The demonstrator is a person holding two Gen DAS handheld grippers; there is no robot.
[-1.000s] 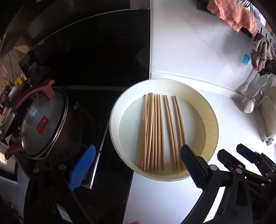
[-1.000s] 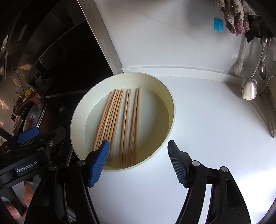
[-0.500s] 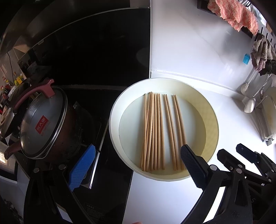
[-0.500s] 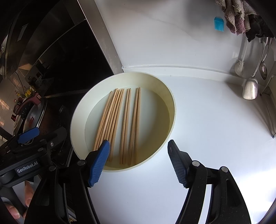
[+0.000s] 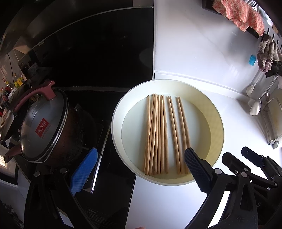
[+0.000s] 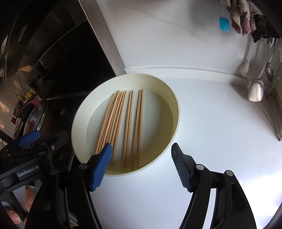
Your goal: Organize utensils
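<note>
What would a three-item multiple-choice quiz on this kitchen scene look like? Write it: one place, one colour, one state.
1. Where do the chopsticks lie?
A. In the round basin
B. On the stove
C. In the pot

2. What colour is the cloth hanging top right in the left wrist view?
A. Green
B. Pink
C. Black

3. How is the right gripper?
A. Shut on chopsticks
B. Open, holding nothing
C. Shut on the basin rim

Key: 1 A, they rest flat on its floor; 2 B, its pink weave shows; 3 B, its pads stand wide apart with nothing between them.
</note>
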